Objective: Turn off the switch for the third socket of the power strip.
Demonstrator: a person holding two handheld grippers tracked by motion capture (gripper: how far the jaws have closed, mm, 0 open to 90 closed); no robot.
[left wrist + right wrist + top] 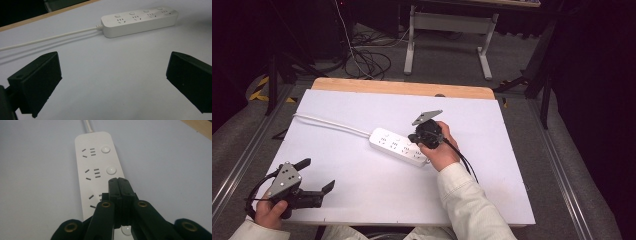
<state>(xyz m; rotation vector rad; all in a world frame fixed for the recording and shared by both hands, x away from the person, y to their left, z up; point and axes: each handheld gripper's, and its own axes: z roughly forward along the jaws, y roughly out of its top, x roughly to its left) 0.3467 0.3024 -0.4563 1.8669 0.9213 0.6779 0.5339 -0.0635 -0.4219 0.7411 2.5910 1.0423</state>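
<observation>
Right gripper (119, 185) jaws pressed together on nothing, tips over third switch of white four-socket plastic power strip (96, 167), long axis running straight ahead of fingers; left gripper (112, 82) spread wide, empty, strip well beyond it.

Nothing here can be read as words, a brand or a number. The white power strip (100, 173) carries only its socket slots and a round button beside each outlet; its top face is otherwise plain, and from the left gripper view its side wall looks bare too, though that view is soft enough that small moulded lettering might escape me. The one sign-like marking is the yellow-and-black hazard striping (258, 89) on the floor at the left of the table, and it bears no lettering that I can make out.
</observation>
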